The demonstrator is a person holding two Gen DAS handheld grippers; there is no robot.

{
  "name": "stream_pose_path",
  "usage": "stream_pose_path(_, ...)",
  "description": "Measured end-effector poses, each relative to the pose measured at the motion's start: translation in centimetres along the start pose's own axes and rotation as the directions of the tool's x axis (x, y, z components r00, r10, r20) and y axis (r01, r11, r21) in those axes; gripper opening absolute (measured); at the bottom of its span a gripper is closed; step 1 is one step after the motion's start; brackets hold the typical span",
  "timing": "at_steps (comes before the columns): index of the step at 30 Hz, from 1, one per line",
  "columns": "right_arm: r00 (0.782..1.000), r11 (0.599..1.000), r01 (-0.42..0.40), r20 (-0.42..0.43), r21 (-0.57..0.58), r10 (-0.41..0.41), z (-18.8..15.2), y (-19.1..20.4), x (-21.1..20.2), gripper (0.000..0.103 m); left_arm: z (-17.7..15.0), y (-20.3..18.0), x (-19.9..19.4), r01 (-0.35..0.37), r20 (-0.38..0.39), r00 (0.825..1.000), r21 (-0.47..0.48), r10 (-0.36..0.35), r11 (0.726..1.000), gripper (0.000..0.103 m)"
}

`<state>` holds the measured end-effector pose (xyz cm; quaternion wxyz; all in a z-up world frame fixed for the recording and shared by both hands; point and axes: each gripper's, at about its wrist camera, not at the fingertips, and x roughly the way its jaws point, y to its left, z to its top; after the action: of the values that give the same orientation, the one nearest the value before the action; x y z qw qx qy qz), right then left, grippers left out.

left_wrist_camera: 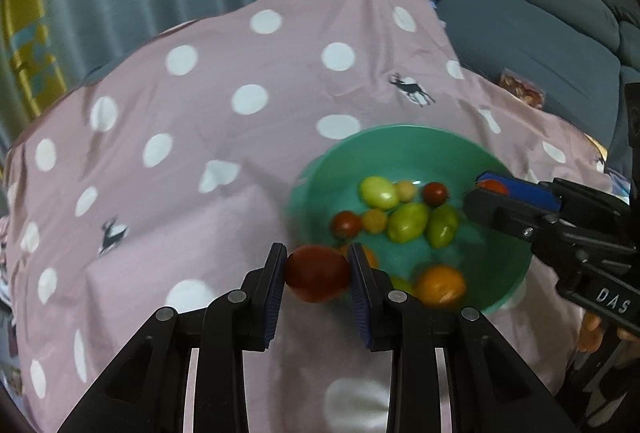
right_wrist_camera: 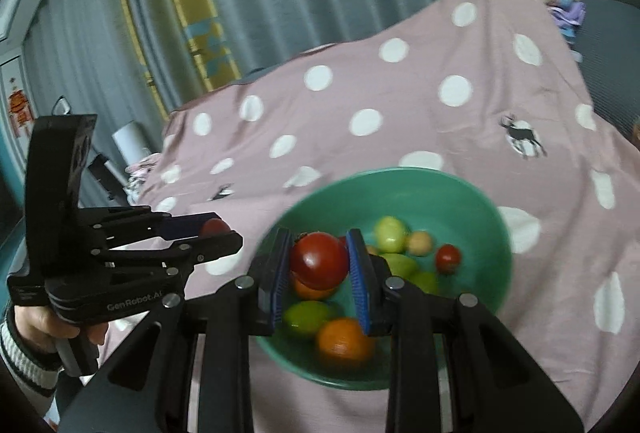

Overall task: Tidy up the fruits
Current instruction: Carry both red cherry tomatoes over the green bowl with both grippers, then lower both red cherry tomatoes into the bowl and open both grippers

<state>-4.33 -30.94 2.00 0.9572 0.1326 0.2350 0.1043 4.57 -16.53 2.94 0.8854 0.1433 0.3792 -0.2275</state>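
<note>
Inside, the round green plastic bowl (left_wrist_camera: 320, 169) holds small green, red, yellow and orange tomatoes; each claw, left (left_wrist_camera: 318, 267) and right (right_wrist_camera: 319, 261), clamps a red tomato (left_wrist_camera: 317, 273)

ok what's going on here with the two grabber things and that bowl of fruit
A person is sorting small fruits with a handheld gripper in each hand. The left gripper is shut on a red tomato, held just beside the green bowl. The right gripper is shut on another red tomato above the bowl. Green, orange and red fruits remain in the bowl, which sits on a pink polka-dot cloth.
</note>
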Motion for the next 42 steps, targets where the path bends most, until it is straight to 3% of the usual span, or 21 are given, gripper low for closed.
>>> stream_pose_path(5,0.998,0.998,0.058,-0.033,0.006,-0.057,-0.3,-1.3,0.4,0.029,1.0,-2.0,1.6,0.014,-0.021,1.0,0.036,-0.014,0.999,0.031)
stream_pose_path(20,0.992,0.997,0.081,-0.096,-0.006,-0.081,-1.1,-2.1,1.6,0.03,0.9,-3.8,4.7,-0.006,-0.083,0.996,0.085,0.013,0.996,0.031)
stream_pose_path(31,0.992,0.997,0.082,-0.098,0.006,-0.081,-1.1,-2.2,1.4,0.031,0.8,-4.0,4.9,-0.021,-0.089,0.996,0.094,0.029,0.995,0.031)
stream_pose_path(39,0.992,0.996,0.085,-0.094,-0.001,-0.085,-1.1,-2.1,1.1,0.031,0.7,-3.6,3.8,-0.023,-0.078,0.997,0.052,0.027,0.998,0.032)
stream_pose_path(40,0.992,0.996,0.087,-0.091,-0.004,-0.087,-1.0,-2.0,0.8,0.036,0.7,-3.6,3.6,-0.023,-0.077,0.997,0.044,0.027,0.999,0.036)
stream_pose_path(42,0.992,0.996,0.086,-0.092,-0.005,-0.086,-0.9,-1.6,0.4,0.054,0.7,-3.3,2.8,-0.022,-0.069,0.997,0.024,0.024,0.999,0.054)
